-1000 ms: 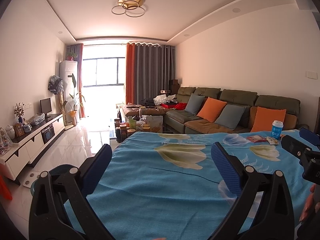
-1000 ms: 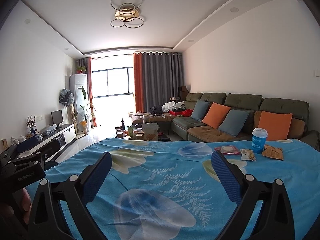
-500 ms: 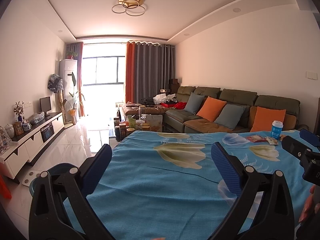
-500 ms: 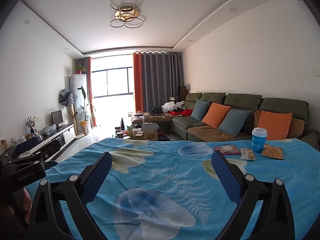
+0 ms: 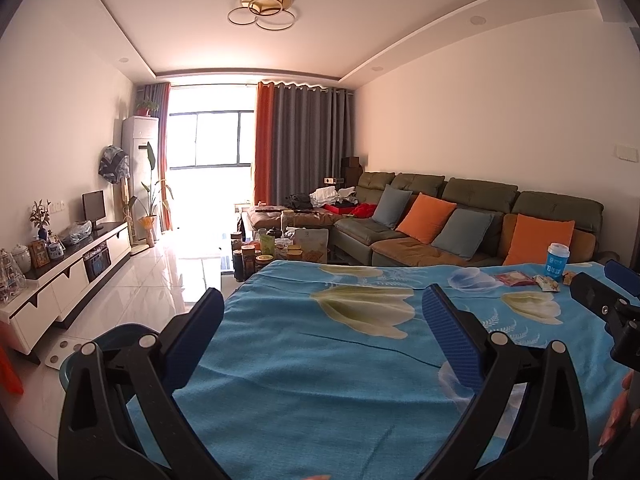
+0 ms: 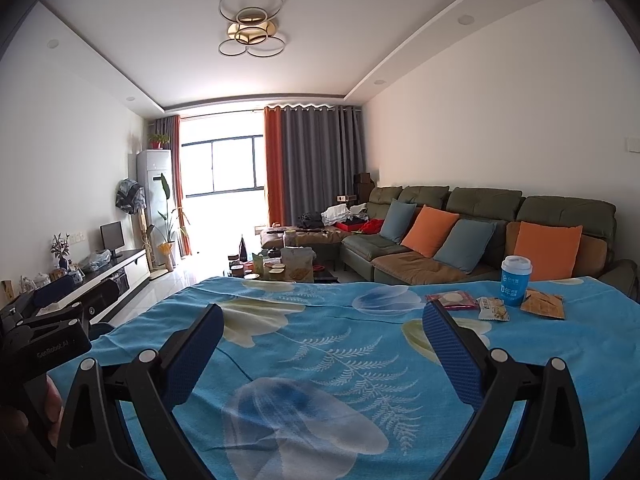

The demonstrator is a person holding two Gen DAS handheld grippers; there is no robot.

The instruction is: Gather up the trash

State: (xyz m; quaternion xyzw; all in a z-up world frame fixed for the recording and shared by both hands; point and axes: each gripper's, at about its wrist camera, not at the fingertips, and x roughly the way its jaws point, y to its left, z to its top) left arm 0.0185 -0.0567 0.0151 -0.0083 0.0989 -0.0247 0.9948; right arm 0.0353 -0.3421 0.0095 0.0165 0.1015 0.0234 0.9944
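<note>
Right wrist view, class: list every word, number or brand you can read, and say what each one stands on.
"GenRobot.AI": on the body of the left gripper, partly in shadow.
"0年": large white print on the blue cup; the logo line above is too small.
Snack wrappers: print too blurred to read.

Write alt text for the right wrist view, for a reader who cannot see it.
The right gripper is open and empty above a table under a blue floral cloth. At the far right stand a blue paper cup and three snack wrappers. Behind is a living room with a green sofa.
</note>
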